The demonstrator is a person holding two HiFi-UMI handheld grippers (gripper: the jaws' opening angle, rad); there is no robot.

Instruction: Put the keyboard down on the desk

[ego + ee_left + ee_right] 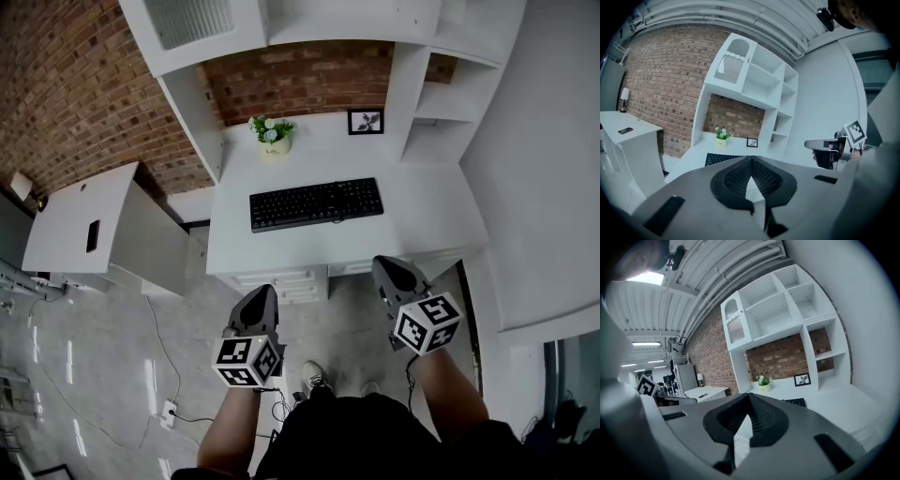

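Overhead, head view: a black keyboard (316, 203) lies flat on the white desk (422, 220), near the middle of the top and parallel to its front edge, with nothing gripping it. Behind it stand a small potted plant (273, 136) and a framed picture (366, 121) against the brick back wall. The left gripper (262, 294) and right gripper (393, 271) hang short of the desk's front edge, above the floor, well apart from the keyboard, each with its marker cube toward the person. To the left, a separate white side table (75, 220) carries a dark phone (93, 235). Left gripper view: jaws pressed together, nothing between them; the keyboard's near corner shows just over the jaw tips, plant and picture beyond, white shelves (759, 79) above, and the right gripper at the right edge. Right gripper view: jaws likewise pressed together and empty; a corner of the keyboard shows to the right of the tips, with plant, picture and shelves behind it.
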